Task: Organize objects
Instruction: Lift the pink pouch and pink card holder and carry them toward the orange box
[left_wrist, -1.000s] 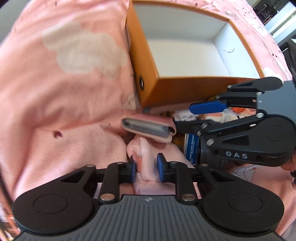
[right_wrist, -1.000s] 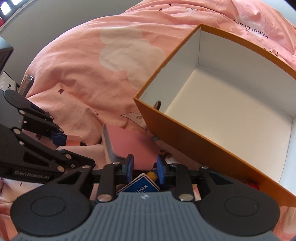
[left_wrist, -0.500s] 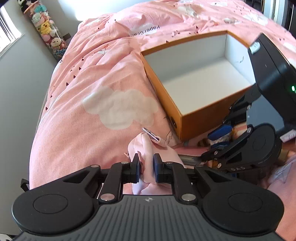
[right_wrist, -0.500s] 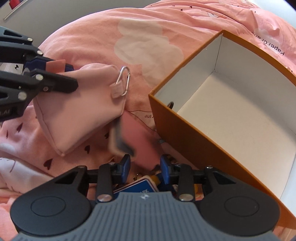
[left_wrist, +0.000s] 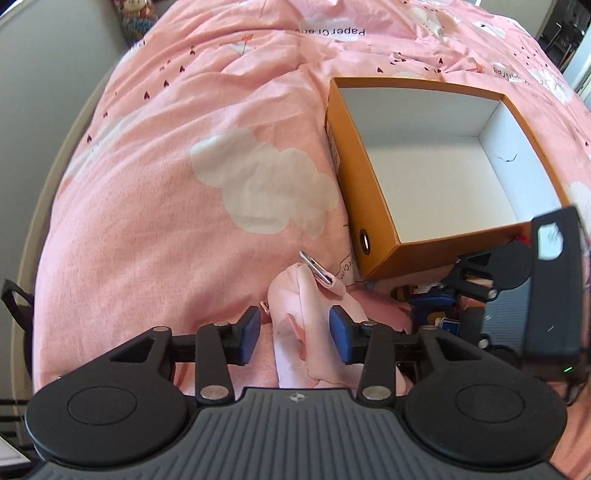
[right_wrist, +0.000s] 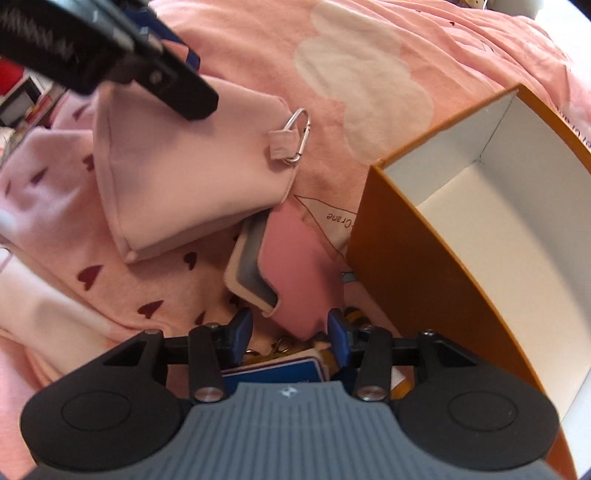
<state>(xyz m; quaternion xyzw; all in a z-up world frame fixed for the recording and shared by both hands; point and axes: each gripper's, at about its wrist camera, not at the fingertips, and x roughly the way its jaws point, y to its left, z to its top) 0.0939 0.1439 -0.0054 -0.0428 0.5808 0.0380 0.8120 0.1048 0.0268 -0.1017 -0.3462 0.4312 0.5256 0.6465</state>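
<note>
Pink cloud-print bedspread (left_wrist: 177, 155), orange box (left_wrist: 373, 221) sitting empty mid-bed. Left gripper (left_wrist: 293, 330) jaws have just been opening, pink pouch (left_wrist: 306, 314) loose between them. Right gripper (right_wrist: 290, 334) also widening around the pink case (right_wrist: 295, 266) beside the box's near wall, not yet pinching; best to centre it before closing.

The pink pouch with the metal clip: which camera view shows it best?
The right wrist view: the pink pouch shows its whole side, with the metal clip at one corner. The left wrist view shows it only as a narrow bunched fold between the open jaws.
</note>
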